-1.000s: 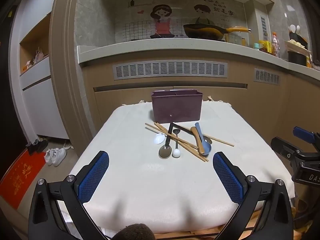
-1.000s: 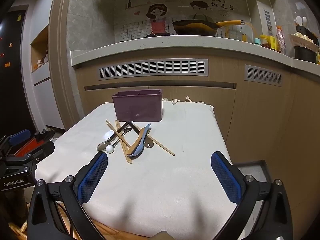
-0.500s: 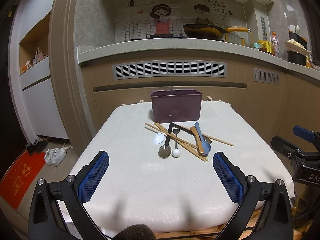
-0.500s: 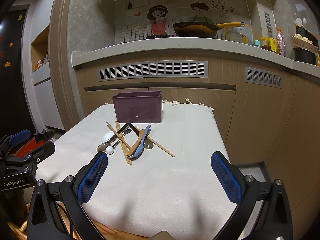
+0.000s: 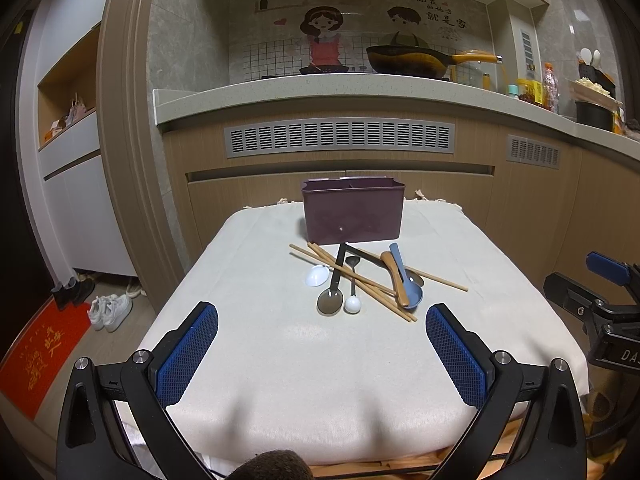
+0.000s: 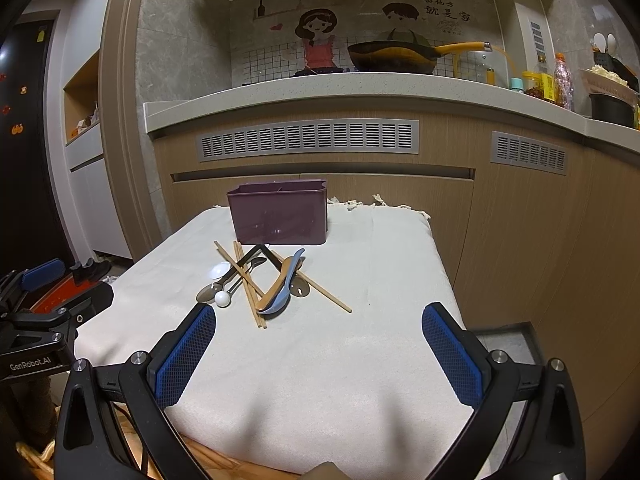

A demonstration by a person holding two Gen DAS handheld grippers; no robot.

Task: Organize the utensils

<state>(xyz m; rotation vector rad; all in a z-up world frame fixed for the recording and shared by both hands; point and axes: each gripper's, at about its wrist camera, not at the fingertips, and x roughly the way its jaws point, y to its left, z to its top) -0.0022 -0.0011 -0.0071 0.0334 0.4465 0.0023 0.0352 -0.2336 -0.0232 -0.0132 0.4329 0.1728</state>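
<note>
A purple utensil box (image 5: 352, 212) stands at the far edge of a cloth-covered table (image 5: 280, 360); it also shows in the right wrist view (image 6: 280, 216). In front of it lies a tangled pile: wooden chopsticks (image 5: 360, 280), a blue spoon (image 5: 408, 284), a wooden spoon (image 5: 394, 276), a metal spoon (image 5: 331, 300) and white spoons (image 5: 318, 276). The pile shows in the right wrist view too, with the chopsticks (image 6: 248, 284) and blue spoon (image 6: 284, 288). My left gripper (image 5: 322, 354) is open and empty, short of the pile. My right gripper (image 6: 318, 354) is open and empty, also short of it.
A kitchen counter (image 5: 360, 84) with a wok (image 5: 408, 60) rises behind the table. Wood cabinet fronts (image 6: 520, 240) stand close on the right. White shoes (image 5: 110, 310) and a red mat (image 5: 36, 352) lie on the floor at left.
</note>
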